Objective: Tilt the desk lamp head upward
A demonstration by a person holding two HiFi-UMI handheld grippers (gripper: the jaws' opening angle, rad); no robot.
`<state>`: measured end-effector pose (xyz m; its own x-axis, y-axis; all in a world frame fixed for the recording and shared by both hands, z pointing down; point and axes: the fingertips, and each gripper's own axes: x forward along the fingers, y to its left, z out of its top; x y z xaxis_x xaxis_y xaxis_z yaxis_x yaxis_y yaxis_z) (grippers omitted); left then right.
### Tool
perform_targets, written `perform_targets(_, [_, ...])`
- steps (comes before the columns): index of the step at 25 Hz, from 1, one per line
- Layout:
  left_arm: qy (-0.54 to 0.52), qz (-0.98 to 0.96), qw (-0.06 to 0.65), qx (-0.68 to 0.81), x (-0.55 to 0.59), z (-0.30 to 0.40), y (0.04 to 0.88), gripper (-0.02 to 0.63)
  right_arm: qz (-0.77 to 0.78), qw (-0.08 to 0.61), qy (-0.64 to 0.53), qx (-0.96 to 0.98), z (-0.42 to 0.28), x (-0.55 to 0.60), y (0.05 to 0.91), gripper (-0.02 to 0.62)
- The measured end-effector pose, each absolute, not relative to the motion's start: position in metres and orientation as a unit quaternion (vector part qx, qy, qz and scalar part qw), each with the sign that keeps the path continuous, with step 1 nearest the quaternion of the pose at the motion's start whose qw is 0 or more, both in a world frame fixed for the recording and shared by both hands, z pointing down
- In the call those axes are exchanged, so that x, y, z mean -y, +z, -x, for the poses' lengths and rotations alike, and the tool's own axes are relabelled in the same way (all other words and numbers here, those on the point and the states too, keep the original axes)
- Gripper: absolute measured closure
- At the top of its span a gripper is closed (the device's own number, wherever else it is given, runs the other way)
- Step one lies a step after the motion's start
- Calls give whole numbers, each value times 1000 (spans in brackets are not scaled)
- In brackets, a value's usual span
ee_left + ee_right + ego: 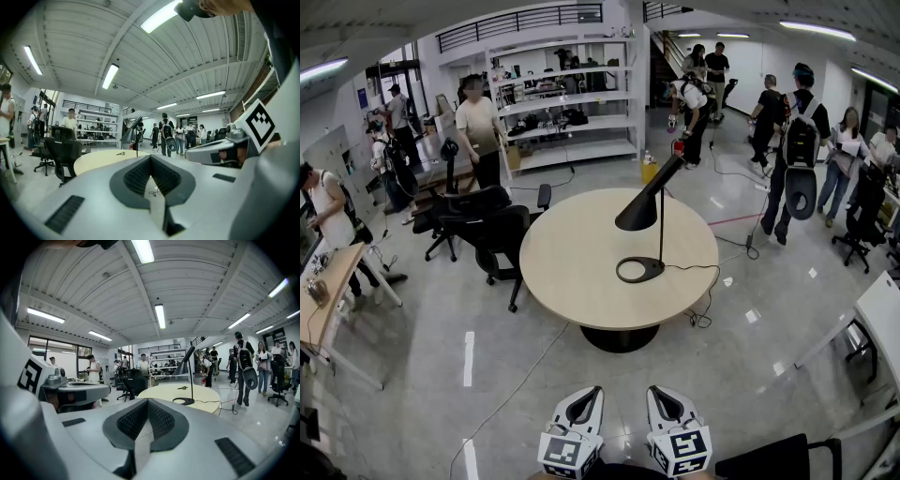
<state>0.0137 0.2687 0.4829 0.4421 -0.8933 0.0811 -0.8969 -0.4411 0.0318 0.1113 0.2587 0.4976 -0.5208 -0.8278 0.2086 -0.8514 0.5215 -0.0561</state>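
Black lamp on a round desk; both tools clenched on nothing at the bottom of the frame.

In the head view, the pale round desk (pixel 572 272) fills the centre of the frame on a glossy floor (pixel 441 309), with black chairs (pixel 492 230) touching its left edge. The lamp (pixel 661 216) stands right of the desk's centre: its ring base (pixel 639 270) lies flat and its thin stem is upright. Its cone head (pixel 637 214) slopes down to the left from the stem's top, mouth facing the desk. A cord (pixel 698 281) runs from the base off the desk's right edge. The left tool (pixel 594 392) and right tool (pixel 656 392) sit side by side at bottom centre, over the floor and well apart from the desk. Each tool's own view shows its jaws pressed together with nothing between them, and the lamp is far ahead.
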Motion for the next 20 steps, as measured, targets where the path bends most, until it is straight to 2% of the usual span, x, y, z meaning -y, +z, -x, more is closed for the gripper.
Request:
perform_targets(11, [30, -864, 65, 499, -222, 19, 499, 560, -506, 85, 101, 852, -72, -208, 511, 580])
perform_targets(20, [19, -883, 61, 464, -152, 79, 465, 560, -543, 87, 88, 831, -12, -145, 465, 580])
